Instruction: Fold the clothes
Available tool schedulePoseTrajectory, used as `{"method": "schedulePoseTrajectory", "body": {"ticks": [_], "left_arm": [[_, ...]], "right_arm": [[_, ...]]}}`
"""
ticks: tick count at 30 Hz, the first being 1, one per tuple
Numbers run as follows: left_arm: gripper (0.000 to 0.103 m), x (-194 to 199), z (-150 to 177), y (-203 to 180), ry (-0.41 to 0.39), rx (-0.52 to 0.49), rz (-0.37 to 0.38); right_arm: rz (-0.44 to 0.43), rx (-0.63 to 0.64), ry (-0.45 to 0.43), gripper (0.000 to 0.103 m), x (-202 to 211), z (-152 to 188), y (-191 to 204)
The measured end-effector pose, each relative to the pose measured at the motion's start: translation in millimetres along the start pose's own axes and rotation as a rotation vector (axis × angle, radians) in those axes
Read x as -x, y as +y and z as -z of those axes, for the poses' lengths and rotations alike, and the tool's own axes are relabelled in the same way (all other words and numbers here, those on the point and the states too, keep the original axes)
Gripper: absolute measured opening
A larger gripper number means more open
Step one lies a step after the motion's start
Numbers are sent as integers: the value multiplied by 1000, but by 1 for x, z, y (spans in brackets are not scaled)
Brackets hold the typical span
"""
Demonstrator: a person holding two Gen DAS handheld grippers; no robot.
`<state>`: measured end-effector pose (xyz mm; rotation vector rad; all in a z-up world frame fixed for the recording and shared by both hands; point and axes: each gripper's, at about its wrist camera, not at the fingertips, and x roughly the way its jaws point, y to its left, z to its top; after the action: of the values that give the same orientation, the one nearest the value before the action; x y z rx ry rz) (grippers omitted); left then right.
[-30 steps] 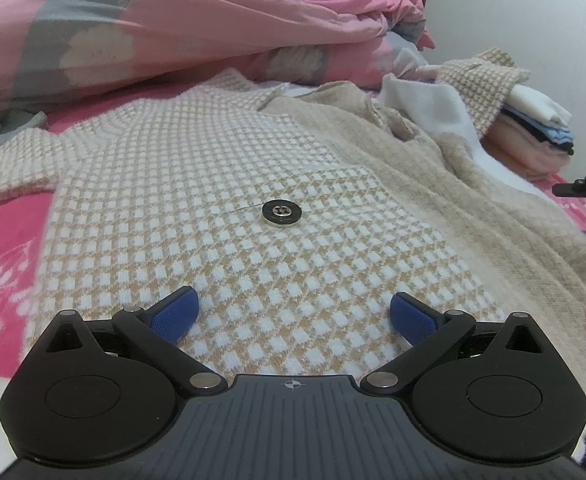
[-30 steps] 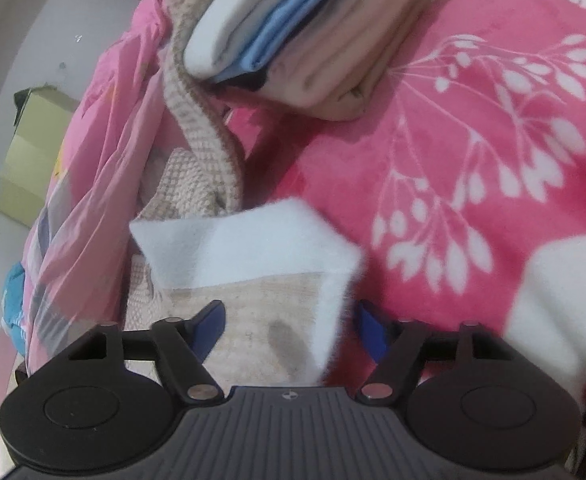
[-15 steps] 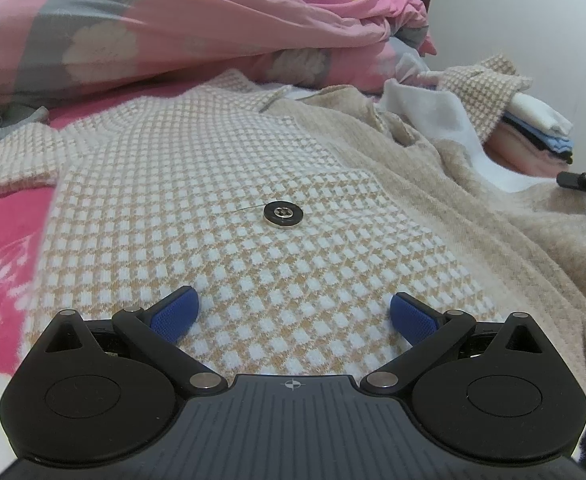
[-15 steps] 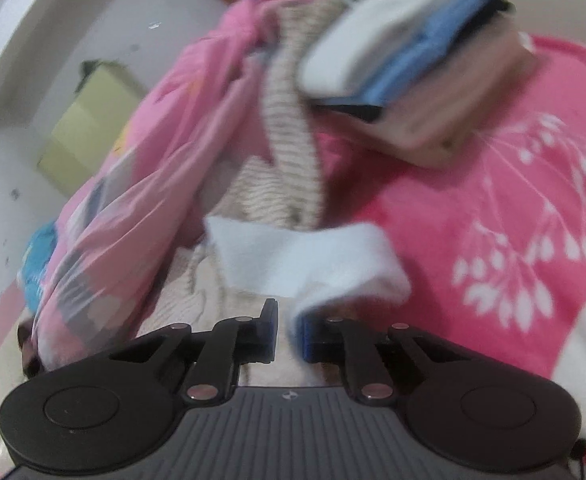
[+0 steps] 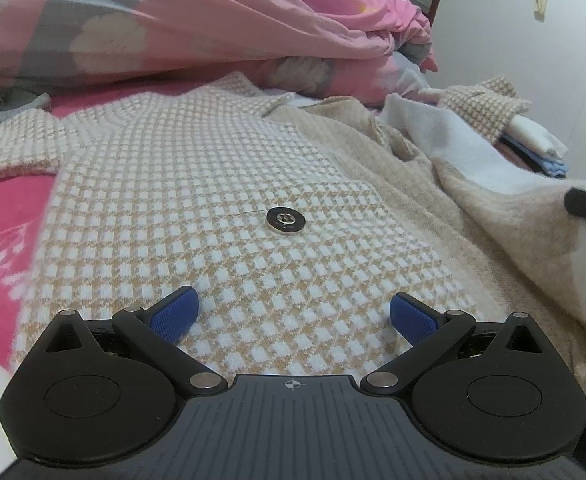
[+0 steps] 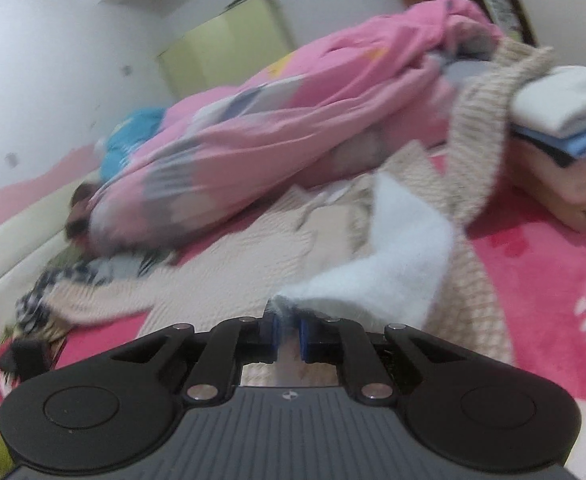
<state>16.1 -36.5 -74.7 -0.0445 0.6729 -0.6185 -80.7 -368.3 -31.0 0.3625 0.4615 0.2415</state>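
Checked cardigan spread flat on pink floral blanket, dark button up, directly ahead of left gripper. Left jaws wide apart, empty, low over the knit. Right gripper pinched nearly closed on white-lined front edge, lifted clear of the bed. Held flap on the right side of the garment; open panel to the left of it, so right hand is the nearer to the fold. Long axis running away from both tools, neckline toward pink quilt, hem nearest. One sleeve draped against folded stack. Likely fold direction: right to left, across the long axis.
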Motion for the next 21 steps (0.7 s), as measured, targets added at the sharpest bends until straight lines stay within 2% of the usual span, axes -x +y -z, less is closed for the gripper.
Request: {"method": "schedulePoseTrajectory", "body": {"ticks": [6,13,16,21], "left_arm": [[103,-2,1,-3,2,-18,-13],[103,-2,1,-2,-1,-25,-12],[103,-2,2,-2,-3,-28,-12],[103,-3,2,-3,-5,-33,-15]], "right_arm": [[-7,206,120,9,-16,30,39],[76,394,262,11,-41,74,77],[71,402,250,12,-27,82,83],[84,274,148,26,6,71,71]]}}
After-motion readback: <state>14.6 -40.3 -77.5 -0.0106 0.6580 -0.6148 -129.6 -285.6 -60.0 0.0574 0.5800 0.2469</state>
